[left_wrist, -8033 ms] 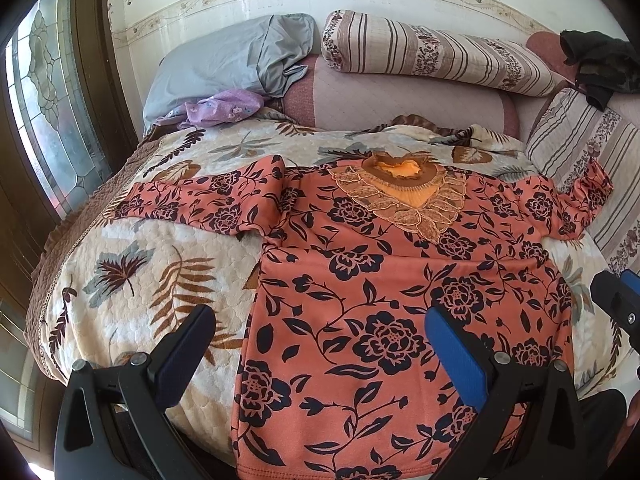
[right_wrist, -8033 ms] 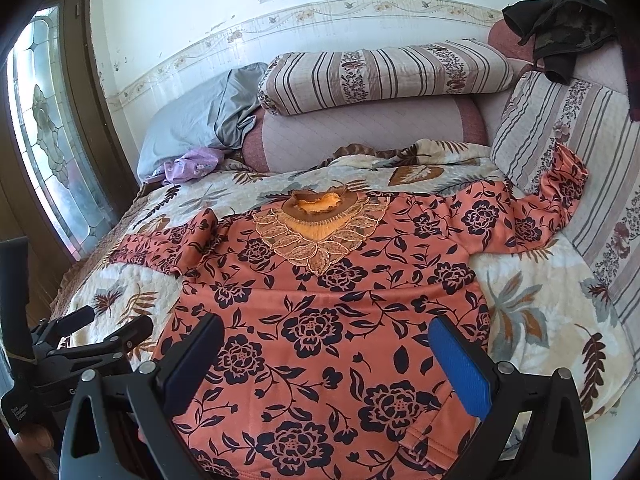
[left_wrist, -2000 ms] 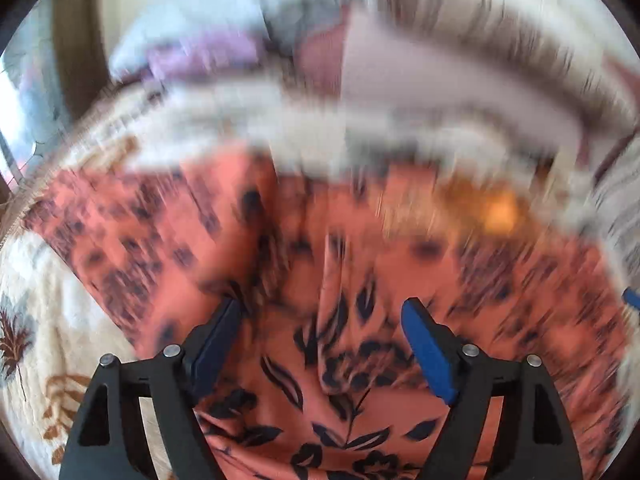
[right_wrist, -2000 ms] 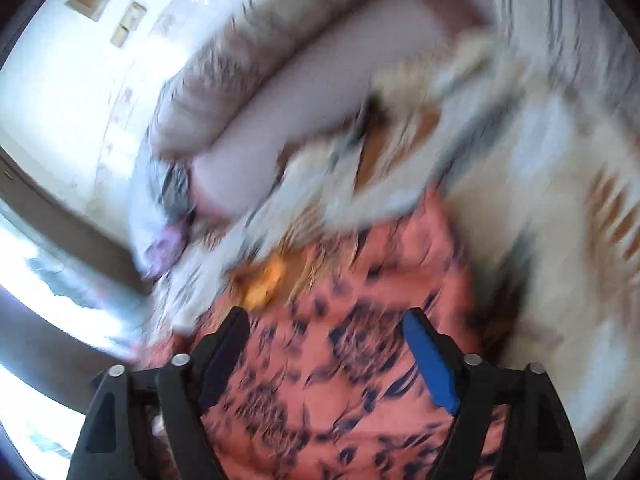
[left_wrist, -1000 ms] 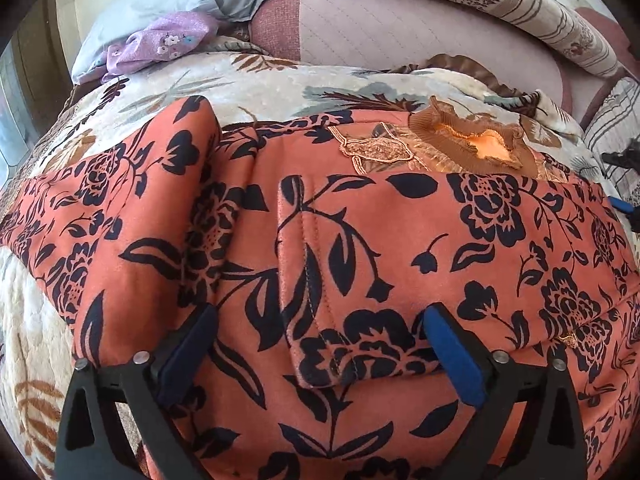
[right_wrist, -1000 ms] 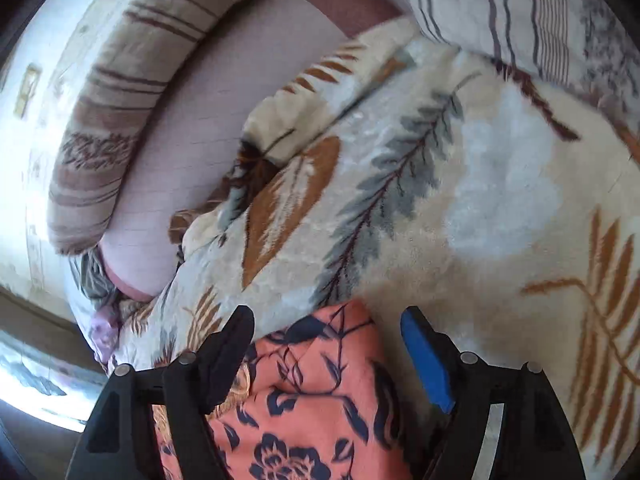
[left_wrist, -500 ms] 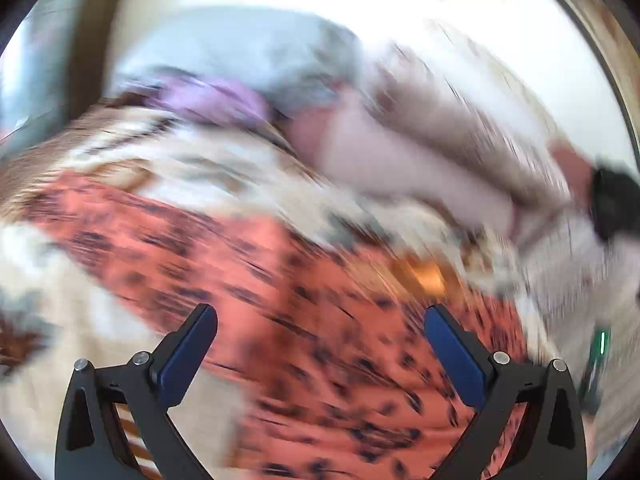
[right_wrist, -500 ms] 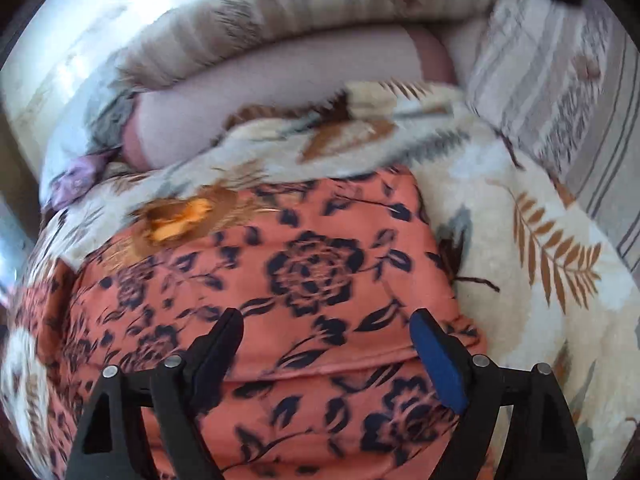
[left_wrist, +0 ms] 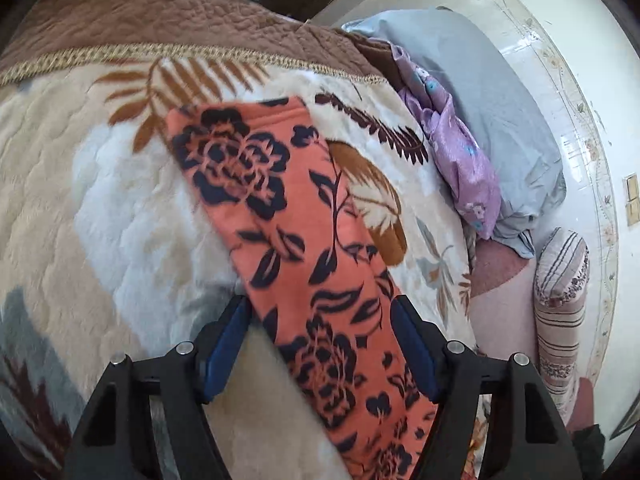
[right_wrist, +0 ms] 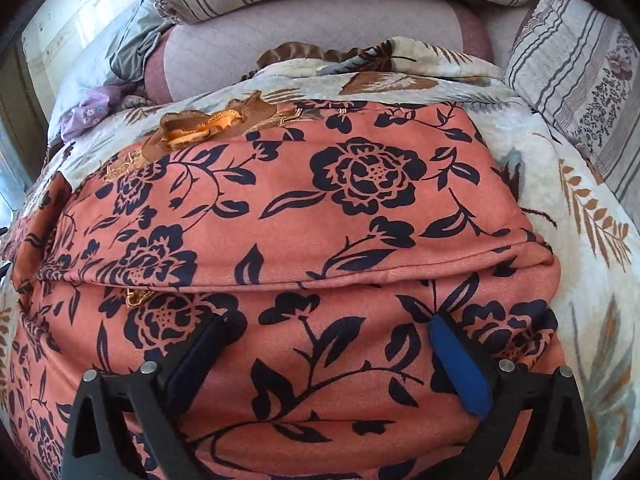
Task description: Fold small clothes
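Orange floral fabric, the blouse (right_wrist: pixel 320 216), lies on the leaf-patterned blanket (right_wrist: pixel 592 216) directly ahead of your right gripper (right_wrist: pixel 324 344). Its jaws stand wide apart over the cloth and hold nothing. One layer is folded across the body, its hem running crosswise just beyond the fingertips; the lace collar (right_wrist: pixel 208 124) sits further ahead. Your left gripper (left_wrist: pixel 320 316) straddles the blouse's sleeve (left_wrist: pixel 280 216), which runs between and beyond its blue pads (left_wrist: pixel 412 344). These are spread wider than the sleeve and not closed on it. To the right of that gripper lie a purple garment (left_wrist: pixel 456 152) and a grey pillow (left_wrist: pixel 488 92).
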